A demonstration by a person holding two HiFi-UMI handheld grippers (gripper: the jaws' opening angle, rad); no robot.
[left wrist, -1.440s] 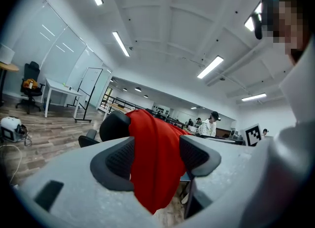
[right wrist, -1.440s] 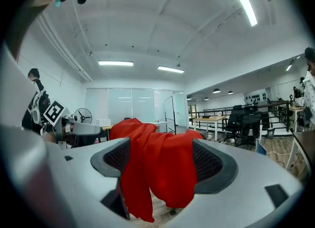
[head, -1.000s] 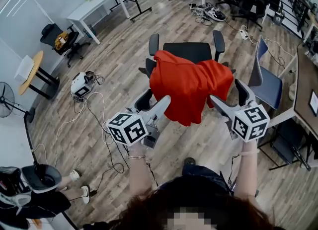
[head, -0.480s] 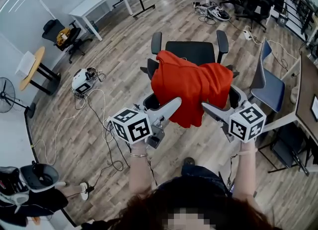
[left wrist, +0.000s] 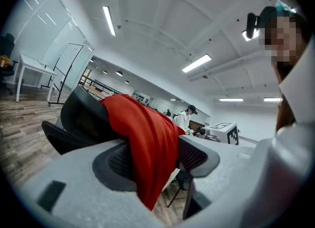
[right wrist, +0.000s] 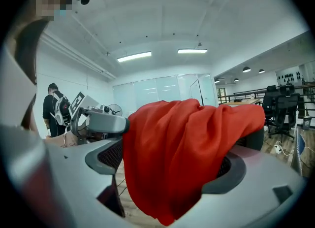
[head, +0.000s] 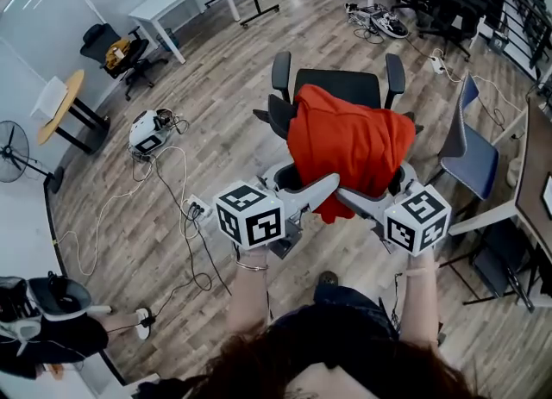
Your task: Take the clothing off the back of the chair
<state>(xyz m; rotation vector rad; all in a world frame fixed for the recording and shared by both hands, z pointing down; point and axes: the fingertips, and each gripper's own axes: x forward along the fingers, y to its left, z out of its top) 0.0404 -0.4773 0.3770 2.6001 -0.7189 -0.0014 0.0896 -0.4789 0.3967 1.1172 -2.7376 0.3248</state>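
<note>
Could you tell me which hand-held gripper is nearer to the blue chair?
Right. The right hand-held gripper is just left of the blue chair, at the red clothing. The left hand-held gripper is farther left; its jaws have just been closing with the clothing between them.

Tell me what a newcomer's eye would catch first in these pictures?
The bright red garment draped over the back of the black office chair, mid-room, stands out first. Next come the two grippers at its lower hem: the left gripper, whose jaws have just been closing, and the right gripper, each open with red cloth between its jaws.
</note>
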